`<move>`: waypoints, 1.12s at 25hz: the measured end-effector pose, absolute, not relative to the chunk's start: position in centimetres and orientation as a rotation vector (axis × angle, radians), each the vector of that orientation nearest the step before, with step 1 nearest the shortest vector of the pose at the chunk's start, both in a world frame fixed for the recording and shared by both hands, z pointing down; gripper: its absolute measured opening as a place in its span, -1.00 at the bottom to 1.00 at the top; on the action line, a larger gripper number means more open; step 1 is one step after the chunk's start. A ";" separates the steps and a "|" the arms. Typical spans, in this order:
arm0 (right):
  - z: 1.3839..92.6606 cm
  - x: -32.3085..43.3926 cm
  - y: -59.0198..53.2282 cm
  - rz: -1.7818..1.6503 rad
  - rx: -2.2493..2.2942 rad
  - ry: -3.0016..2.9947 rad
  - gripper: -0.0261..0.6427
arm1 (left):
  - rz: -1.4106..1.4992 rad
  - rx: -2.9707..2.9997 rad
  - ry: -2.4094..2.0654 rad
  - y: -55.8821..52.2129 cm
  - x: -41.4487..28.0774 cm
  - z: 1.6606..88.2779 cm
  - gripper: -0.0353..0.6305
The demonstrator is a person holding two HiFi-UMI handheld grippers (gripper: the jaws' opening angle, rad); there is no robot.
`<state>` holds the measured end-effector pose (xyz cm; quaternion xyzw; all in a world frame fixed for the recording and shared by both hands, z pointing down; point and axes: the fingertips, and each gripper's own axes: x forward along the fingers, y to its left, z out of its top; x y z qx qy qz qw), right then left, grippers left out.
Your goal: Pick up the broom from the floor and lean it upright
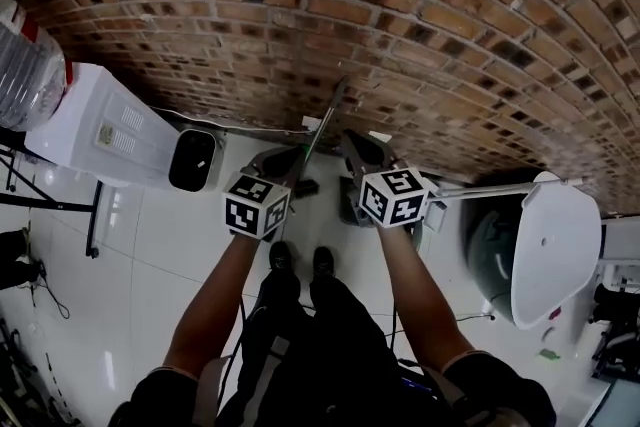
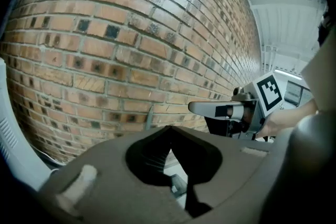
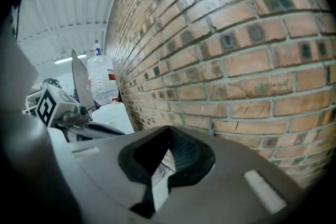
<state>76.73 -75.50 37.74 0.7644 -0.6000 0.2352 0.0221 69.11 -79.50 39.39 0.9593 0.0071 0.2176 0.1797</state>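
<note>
At the wall: the broom leans near-upright on the brick, its handle rising between the two grippers.
Arms: both forearms reach toward the wall side by side, elbows bent, hands hidden under the marker cubes.
Left gripper: jaws pressed together at the tips with nothing in them; the handle stands clear beyond them, against the wall.
Right gripper: jaws likewise closed and empty, held short of the wall.
Hard to see: the broom's lower end is lost in shadow beside the left gripper in the head view; each gripper view shows only a short stretch of handle.
Cut off: a dispenser along the wall to the person's left, its bottle cropped by the frame.
</note>
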 end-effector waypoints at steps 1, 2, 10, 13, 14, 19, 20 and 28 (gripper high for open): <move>36.7 76.1 -75.1 0.706 2.363 -1.872 -0.90 | 0.611 2.719 0.034 -79.0 69.1 38.6 -0.89; 35.7 75.7 -74.8 0.682 2.362 -1.885 -0.91 | 0.607 2.729 0.047 -78.6 69.0 37.9 -0.89; 29.2 71.7 -72.9 0.535 2.342 -2.005 -0.91 | 0.528 2.767 0.143 -75.5 67.2 32.0 -0.89; 27.2 70.8 -72.5 0.478 2.351 -2.046 -0.91 | 0.506 2.790 0.161 -75.0 66.4 30.3 -0.89; 26.6 70.6 -72.5 0.463 2.358 -2.056 -0.91 | 0.499 2.796 0.160 -75.0 66.1 29.9 -0.89; 24.7 70.1 -72.2 0.413 2.367 -2.078 -0.91 | 0.495 2.833 0.157 -74.8 65.4 28.6 -0.89; 24.4 70.1 -72.2 0.408 2.373 -2.082 -0.91 | 0.491 2.840 0.158 -74.8 65.3 28.4 -0.89; 23.6 70.4 -72.2 0.386 2.393 -2.073 -0.91 | 0.470 2.874 0.166 -74.9 65.6 27.2 -0.89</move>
